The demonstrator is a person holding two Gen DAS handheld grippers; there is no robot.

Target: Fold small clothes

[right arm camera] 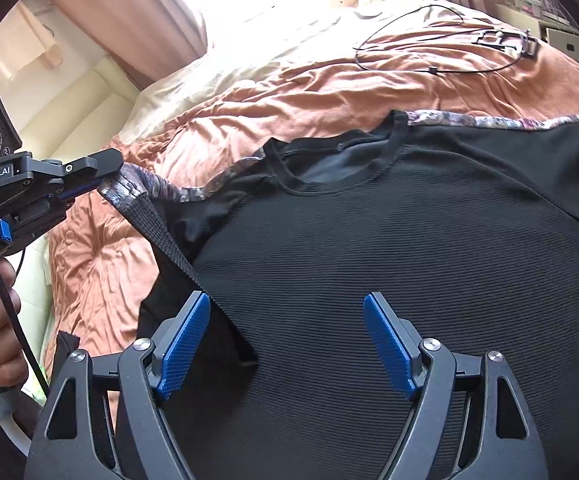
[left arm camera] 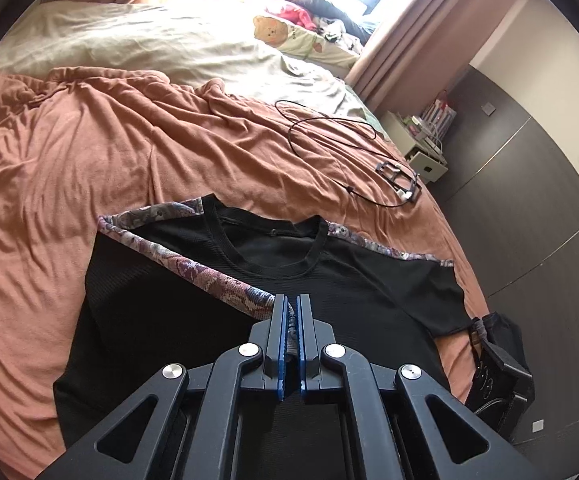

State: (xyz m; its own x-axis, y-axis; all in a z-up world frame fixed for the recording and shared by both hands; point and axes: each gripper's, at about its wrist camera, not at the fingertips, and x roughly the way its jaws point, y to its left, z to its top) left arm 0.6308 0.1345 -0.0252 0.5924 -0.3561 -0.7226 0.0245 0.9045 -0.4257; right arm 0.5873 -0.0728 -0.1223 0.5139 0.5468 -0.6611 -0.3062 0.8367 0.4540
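A black T-shirt (right arm camera: pixel 389 248) with patterned sleeve trim lies chest-up on the bed's rust-coloured cover (left arm camera: pixel 89 140), neckline toward the pillows. The left gripper (left arm camera: pixel 292 308) has its fingers pressed together on the patterned sleeve edge (left arm camera: pixel 225 284) (the right wrist view shows that sleeve lifted clear of the bed and drawn in over the shirt's body), while the right gripper (right arm camera: pixel 287 344) hovers low over the chest with its blue fingers (right arm camera: pixel 185 344) spread wide, pinching nothing. A black cable (left arm camera: pixel 329 128) and a small clip-like gadget (left arm camera: pixel 399 180) rest further up the bed, well apart from the shirt.
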